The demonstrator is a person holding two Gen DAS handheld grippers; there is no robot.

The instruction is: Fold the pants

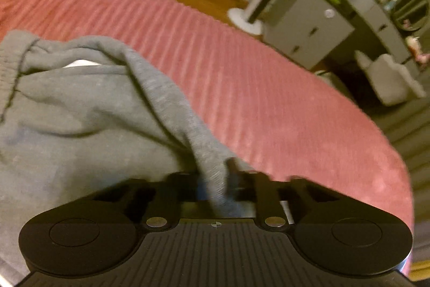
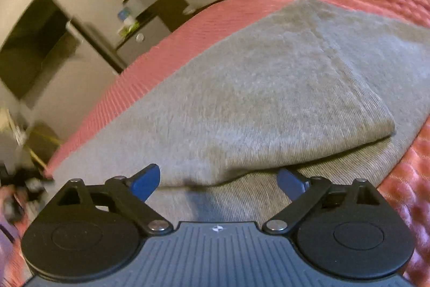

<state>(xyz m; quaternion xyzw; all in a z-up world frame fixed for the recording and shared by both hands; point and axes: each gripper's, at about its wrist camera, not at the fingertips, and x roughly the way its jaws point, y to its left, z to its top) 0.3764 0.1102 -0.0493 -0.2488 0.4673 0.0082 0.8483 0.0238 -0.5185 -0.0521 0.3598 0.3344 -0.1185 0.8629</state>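
Pants [image 1: 80, 104] in grey are lying across the pink bedspread [image 1: 242, 77], a ridge of cloth running straight into the left gripper [image 1: 215, 187], which is pinching it, while the right gripper [image 2: 219, 180] is hovering wide apart just before the folded edge.

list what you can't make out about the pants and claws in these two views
- Left wrist view: the left claw is shut on the pants; its fingertips are buried in the fabric and blurred.
- Left wrist view: the waistband is cut off by the left edge.
- Right wrist view: under the folded layer of the pants, nothing shows, so the right claw, open, has no visible target.
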